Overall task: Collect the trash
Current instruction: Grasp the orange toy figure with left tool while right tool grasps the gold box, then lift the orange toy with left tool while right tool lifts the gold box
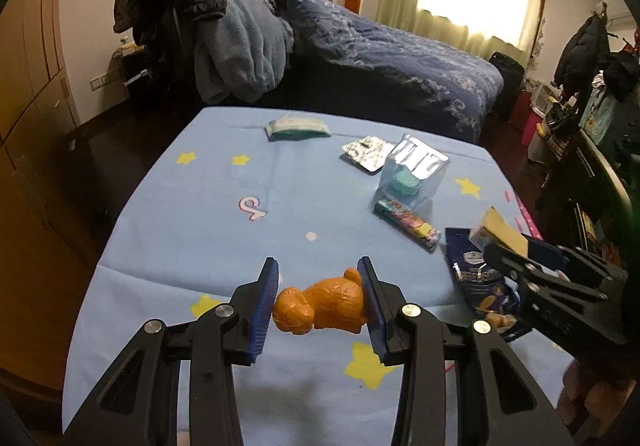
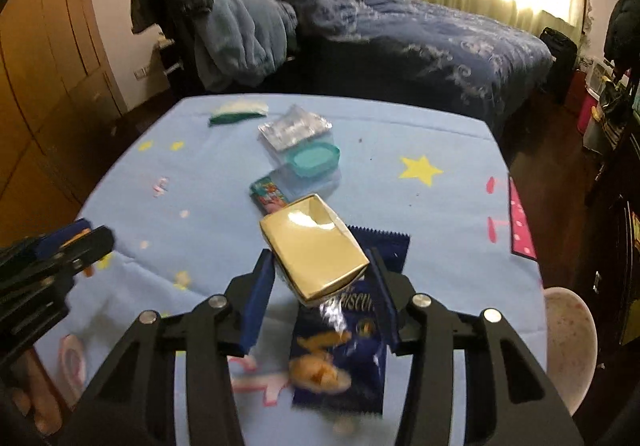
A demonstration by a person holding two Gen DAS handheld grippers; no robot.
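Mid-collection – left gripper (image 1: 318,302) clamps an orange toy dog (image 1: 324,302), right gripper (image 2: 320,286) pinches a small gold carton (image 2: 314,250) – next, each probably needs a bin, none visible

Tabletop (image 1: 160,246) covered with light-blue star-printed cloth; near far edge, white-and-green folded packet (image 1: 298,129); toward right edge, silver blister pack (image 1: 368,152), clear container (image 1: 412,176), colourful wrapper (image 1: 406,222); near right edge, dark-blue biscuit bag (image 2: 340,346).

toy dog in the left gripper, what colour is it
Orange all over; the toy dog shows best in the left wrist view.
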